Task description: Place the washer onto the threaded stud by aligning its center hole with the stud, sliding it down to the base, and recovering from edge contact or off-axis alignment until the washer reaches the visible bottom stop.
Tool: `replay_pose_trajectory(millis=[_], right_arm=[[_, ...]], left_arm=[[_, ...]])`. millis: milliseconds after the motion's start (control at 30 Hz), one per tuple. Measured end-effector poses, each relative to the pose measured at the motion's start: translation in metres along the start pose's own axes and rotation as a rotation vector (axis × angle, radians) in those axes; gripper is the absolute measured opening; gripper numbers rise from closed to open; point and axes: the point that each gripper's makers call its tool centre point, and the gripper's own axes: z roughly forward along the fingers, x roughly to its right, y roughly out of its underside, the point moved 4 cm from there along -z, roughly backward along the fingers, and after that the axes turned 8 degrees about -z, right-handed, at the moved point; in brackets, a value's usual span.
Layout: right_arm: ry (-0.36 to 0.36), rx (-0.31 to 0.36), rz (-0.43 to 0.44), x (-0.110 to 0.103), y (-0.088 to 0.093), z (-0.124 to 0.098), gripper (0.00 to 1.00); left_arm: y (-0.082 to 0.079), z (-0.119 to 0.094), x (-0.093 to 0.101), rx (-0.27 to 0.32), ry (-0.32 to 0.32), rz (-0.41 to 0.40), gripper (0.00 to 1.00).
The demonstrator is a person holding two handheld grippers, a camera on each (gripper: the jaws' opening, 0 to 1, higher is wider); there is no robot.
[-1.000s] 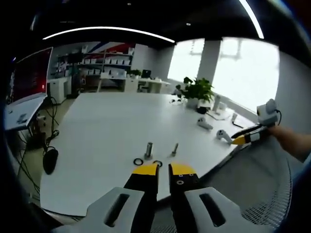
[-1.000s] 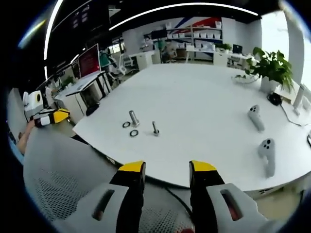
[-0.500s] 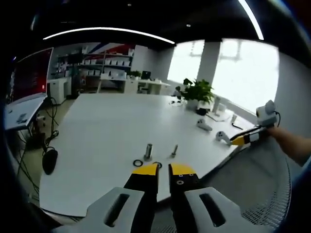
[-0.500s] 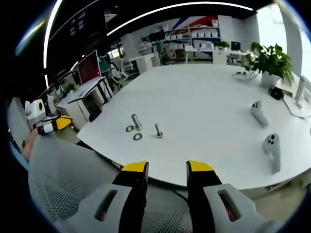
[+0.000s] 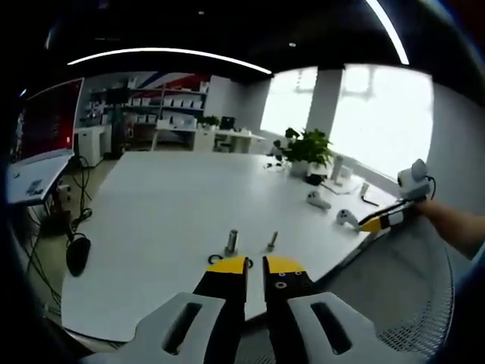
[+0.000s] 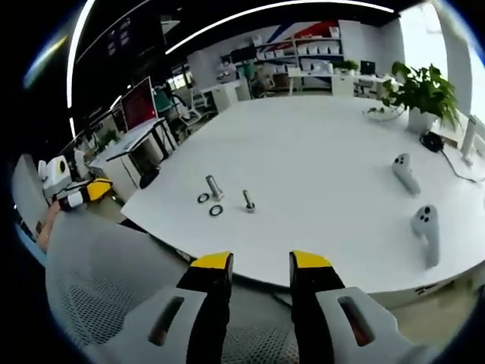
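White counter [image 6: 318,159], threaded stud [image 6: 248,201] upright near its front edge, two washers [image 6: 217,210] lying flat at the stud's 9 o'clock beside a metal cylinder [image 6: 214,186], right claw [image 6: 258,262] parted and empty, left claw [image 5: 255,265] nearly closed, empty.

Two dark washers [image 6: 202,199] are lying flat on the white table [image 6: 326,159] — one just beside the thick upright stud [image 6: 214,186], the other [image 6: 217,210] nearer the edge. A thinner stud [image 6: 248,200] is standing upright close by — both bare.
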Motion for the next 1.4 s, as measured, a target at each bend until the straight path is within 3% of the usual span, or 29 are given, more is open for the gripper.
replay_pose_trajectory(millis=[300, 433, 467, 500, 567, 633, 833, 900, 1033, 1133, 1233, 1333, 1400], right_arm=[[-0.025, -0.026, -0.024, -0.003, 0.002, 0.001, 0.31], [-0.049, -0.078, -0.075, -0.006, 0.005, 0.003, 0.31], [-0.051, -0.08, -0.088, -0.007, 0.005, 0.003, 0.3], [-0.044, -0.036, -0.13, -0.007, -0.001, 0.002, 0.28], [-0.073, 0.005, -0.13, -0.011, -0.005, 0.001, 0.27], [-0.118, -0.053, -0.164, -0.016, 0.001, 0.002, 0.27], [-0.323, -0.175, -0.42, -0.029, 0.008, 0.011, 0.28], [-0.387, -0.17, -0.483, -0.035, 0.006, 0.013, 0.28], [-0.428, -0.165, -0.452, -0.035, 0.004, 0.016, 0.28], [-0.448, -0.163, -0.485, -0.03, -0.002, 0.024, 0.28], [-0.464, -0.173, -0.543, -0.027, -0.013, 0.034, 0.28], [-0.534, -0.199, -0.686, -0.034, -0.028, 0.039, 0.28], [-0.567, -0.218, -0.746, -0.037, -0.035, 0.043, 0.28]], left_arm=[[-0.002, 0.0, 0.001, 0.015, 0.008, 0.001, 0.05], [-0.002, 0.0, 0.0, 0.015, 0.002, -0.003, 0.05], [-0.002, -0.001, 0.0, 0.016, 0.0, -0.006, 0.05], [-0.002, -0.001, -0.001, 0.017, -0.003, -0.008, 0.05], [-0.002, -0.001, -0.002, 0.019, -0.009, -0.014, 0.05], [-0.002, -0.001, -0.003, 0.022, -0.014, -0.018, 0.05], [-0.001, -0.001, -0.003, 0.008, -0.012, -0.019, 0.05], [-0.001, -0.001, -0.003, 0.008, -0.02, -0.025, 0.05], [0.005, 0.001, -0.007, -0.045, -0.045, -0.036, 0.06], [0.007, 0.001, -0.006, -0.063, -0.04, -0.035, 0.06], [0.005, 0.0, -0.007, -0.041, -0.046, -0.038, 0.06], [0.004, 0.0, -0.005, -0.028, -0.034, -0.039, 0.06], [0.005, -0.002, -0.009, -0.033, -0.069, -0.048, 0.06]])
